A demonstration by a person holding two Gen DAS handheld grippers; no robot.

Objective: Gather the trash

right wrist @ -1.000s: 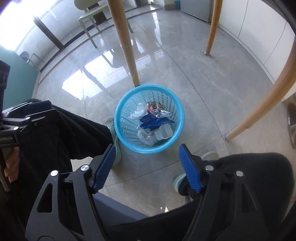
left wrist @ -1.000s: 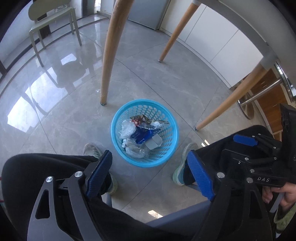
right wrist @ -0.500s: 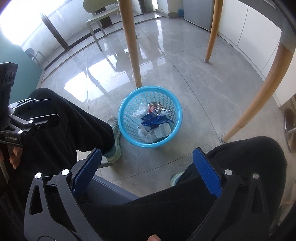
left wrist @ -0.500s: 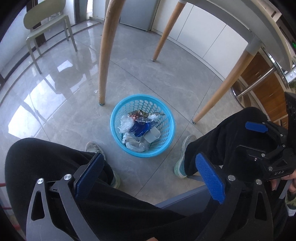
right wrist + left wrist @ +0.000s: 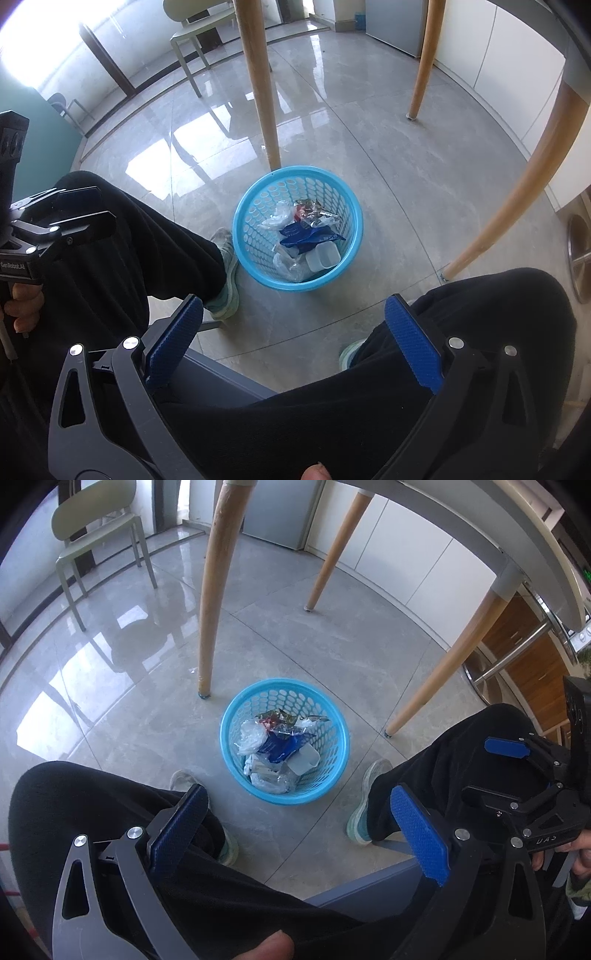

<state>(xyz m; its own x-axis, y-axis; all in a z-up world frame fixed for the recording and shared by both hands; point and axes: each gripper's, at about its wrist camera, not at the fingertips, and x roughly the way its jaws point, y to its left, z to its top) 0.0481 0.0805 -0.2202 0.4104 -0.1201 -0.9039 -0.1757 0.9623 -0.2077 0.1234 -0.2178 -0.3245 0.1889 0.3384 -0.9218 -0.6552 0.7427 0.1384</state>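
Since a second ago both tools have been pulled back toward the person's lap and their jaws have gone from partly spread to fully spread. The left hand-held gripper (image 5: 295,830) has its two blue pads wide apart with nothing between them; only the floor and the black trousers show in the gap. The right hand-held gripper (image 5: 291,338) is the same: jaws wide, nothing pinched. The blue basket (image 5: 341,746) now looks smaller and farther ahead of both grippers, on the floor between the person's two shoes, just in front of the nearest wooden table leg (image 5: 212,602).

My judgement is that the collecting is finished or nearly finished, because no loose piece lies on the visible floor and both grippers carry nothing.

Counting, from left to right ahead of the left hand-held gripper:
- one pale green chair (image 5: 92,528), far ahead on the left
- three wooden table legs
- one basket, straight ahead between the pads
- two shoes, one on each side of the basket

Inside the basket the trash (image 5: 275,751) is a mixed heap: at least one crumpled clear plastic piece, one blue wrapper, one shiny foil wrapper and one small pale cup. An exact count of the pieces I cannot give, because they overlap
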